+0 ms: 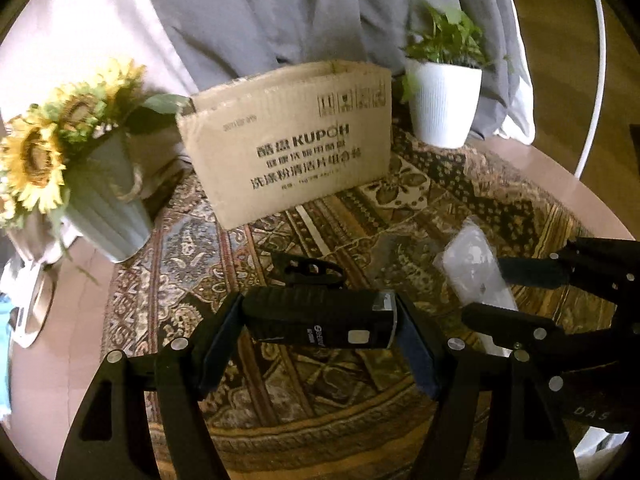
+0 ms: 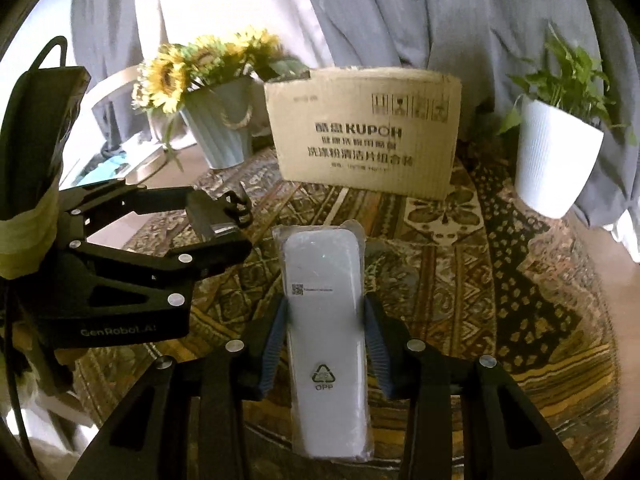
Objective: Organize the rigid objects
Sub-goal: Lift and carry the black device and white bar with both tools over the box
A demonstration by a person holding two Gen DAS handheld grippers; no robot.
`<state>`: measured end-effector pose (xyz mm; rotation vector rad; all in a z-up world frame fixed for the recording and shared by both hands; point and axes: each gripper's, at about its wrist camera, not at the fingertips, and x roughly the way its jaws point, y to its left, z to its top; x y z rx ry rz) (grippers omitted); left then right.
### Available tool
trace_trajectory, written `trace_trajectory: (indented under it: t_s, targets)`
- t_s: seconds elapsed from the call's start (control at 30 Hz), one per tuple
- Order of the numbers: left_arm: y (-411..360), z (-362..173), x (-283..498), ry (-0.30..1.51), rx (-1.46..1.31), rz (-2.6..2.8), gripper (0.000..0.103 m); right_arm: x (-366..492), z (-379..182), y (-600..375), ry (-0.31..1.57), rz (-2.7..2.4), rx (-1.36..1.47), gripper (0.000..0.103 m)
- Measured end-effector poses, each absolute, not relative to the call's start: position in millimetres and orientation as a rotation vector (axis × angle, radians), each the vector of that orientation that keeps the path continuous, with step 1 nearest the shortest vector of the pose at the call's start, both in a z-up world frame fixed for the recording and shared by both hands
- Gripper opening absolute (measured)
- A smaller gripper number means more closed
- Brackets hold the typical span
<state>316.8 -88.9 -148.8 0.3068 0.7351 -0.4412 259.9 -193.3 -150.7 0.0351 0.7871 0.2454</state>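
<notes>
Left tool (image 1: 320, 320) clenched across a black flashlight (image 1: 320, 322), held crosswise above the patterned surface (image 1: 280, 400). Right tool (image 2: 325, 332) clamps a white bagged device (image 2: 324, 304) at mid-length, its sides between the pads. Cardboard box (image 2: 364, 136) stands open-topped behind both. Judgement: both items stiff and light; the plastic wrap looks slippery, so a mid-body grip across the narrow sides suits.

black flashlight (image 1: 320, 322) lies crosswise; white wrapped remote (image 2: 326, 312) lies lengthwise; black clip (image 1: 306, 270) on rug.
</notes>
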Motion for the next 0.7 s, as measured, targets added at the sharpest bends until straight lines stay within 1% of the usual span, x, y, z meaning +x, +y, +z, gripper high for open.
trace_trajectory:
  t_s: [0.33, 0.7]
  targets:
    - [-100, -126, 292, 0.687, 0.277, -0.408, 0.074, 241, -129, -207, 0.743, 0.253, 0.002, 0.039]
    - [-103, -101, 289, 0.654, 0.211, -0.399, 0.074, 246, -104, -220, 0.702, 0.223, 0.012, 0.039]
